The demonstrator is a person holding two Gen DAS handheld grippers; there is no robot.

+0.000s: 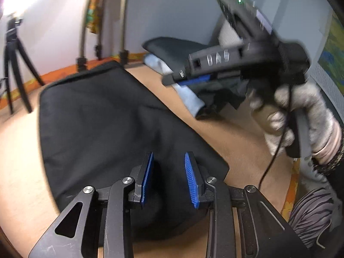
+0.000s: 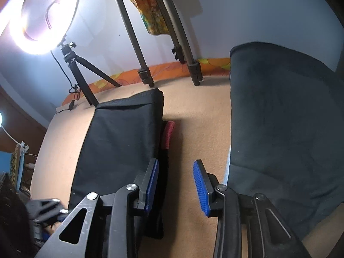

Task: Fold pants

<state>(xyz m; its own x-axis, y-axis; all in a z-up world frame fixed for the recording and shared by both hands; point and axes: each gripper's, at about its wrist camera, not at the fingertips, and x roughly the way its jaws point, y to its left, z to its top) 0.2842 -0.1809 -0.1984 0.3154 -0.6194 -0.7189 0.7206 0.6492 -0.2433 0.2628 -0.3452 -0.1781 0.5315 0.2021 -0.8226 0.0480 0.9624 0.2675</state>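
Note:
Black pants lie folded flat on a tan table; they also show in the right wrist view. My left gripper hovers open and empty over the near edge of the pants. My right gripper is open and empty, above bare table just right of the folded pants. In the left wrist view the right gripper is blurred at the upper right, held by a gloved hand above a clothes pile; its jaws cannot be read there.
A pile of dark and light-blue clothes lies at the back right. A dark garment stack fills the right. A red cloth edge pokes out beside the pants. Tripods and a ring light stand behind the table.

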